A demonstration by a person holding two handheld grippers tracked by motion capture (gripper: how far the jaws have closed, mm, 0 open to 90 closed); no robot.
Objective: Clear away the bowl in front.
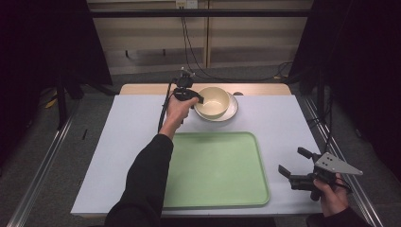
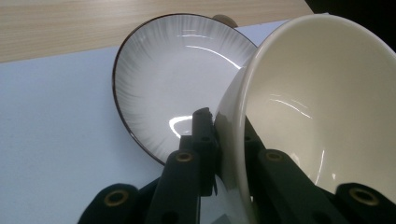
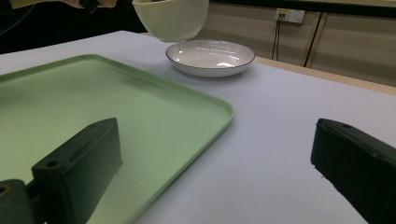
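Overhead light, even across the tabletop (image 1: 283,123); surroundings fall to near black at both sides of the high view. High view soft, low detail. Curved white glare streaks on the plate (image 2: 154,84) and inside the bowl (image 2: 317,107). Faint shadow under the bowl. Both grippers' jaws dark and blurred in their own gripper views.

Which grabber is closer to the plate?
Left. The left gripper holds the bowl by its rim just above the plate. The right gripper waits open, far off beside the tray.
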